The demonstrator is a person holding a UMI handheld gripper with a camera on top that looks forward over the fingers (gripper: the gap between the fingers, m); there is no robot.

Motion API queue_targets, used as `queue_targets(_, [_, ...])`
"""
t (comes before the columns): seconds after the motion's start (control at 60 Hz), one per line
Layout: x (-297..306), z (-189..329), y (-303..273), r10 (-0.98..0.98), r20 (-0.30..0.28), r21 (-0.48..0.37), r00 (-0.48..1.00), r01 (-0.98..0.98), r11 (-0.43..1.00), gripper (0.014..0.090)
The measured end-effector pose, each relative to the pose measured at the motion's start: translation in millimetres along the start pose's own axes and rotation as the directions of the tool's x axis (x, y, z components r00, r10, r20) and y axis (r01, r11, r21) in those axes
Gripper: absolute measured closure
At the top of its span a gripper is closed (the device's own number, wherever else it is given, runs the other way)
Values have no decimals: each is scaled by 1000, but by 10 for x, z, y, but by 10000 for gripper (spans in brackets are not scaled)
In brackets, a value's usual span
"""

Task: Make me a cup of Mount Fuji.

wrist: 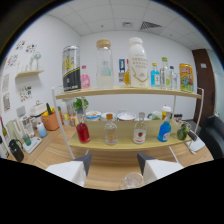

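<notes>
My gripper point(114, 158) is open, its two white fingers point(80, 167) pointing at a two-tier wooden shelf point(125, 92). A clear empty glass point(132, 180) stands low between the fingers, nearer the right one, with a gap on its left. On the lower tier, beyond the fingers, stand a red bottle point(83, 131), a clear bottle with an orange cap point(110, 131), a bottle with a red label point(140, 131) and a blue bottle point(164, 129). The upper tier holds a black can point(71, 68), a cork-lidded clear bottle point(104, 65), a tall white bottle point(137, 62) and a yellow can point(186, 77).
The shelf stands on a wooden tabletop point(115, 175). Left of the shelf are an orange pot point(50, 120), a black kettle point(16, 150) and small jars. A small green plant point(80, 105) sits behind the red bottle. A dark door point(207, 75) is at the right.
</notes>
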Motion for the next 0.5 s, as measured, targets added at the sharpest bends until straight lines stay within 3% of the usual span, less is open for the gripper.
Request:
queue_targets(0.267, [-105, 911, -303, -7, -35, 60, 999, 9, 998, 231])
queue_targets(0.35, [-100, 1145, -278, -16, -46, 58, 999, 19, 998, 329])
queue_targets(0.5, [-46, 1386, -252, -34, -84, 40, 996, 37, 998, 611])
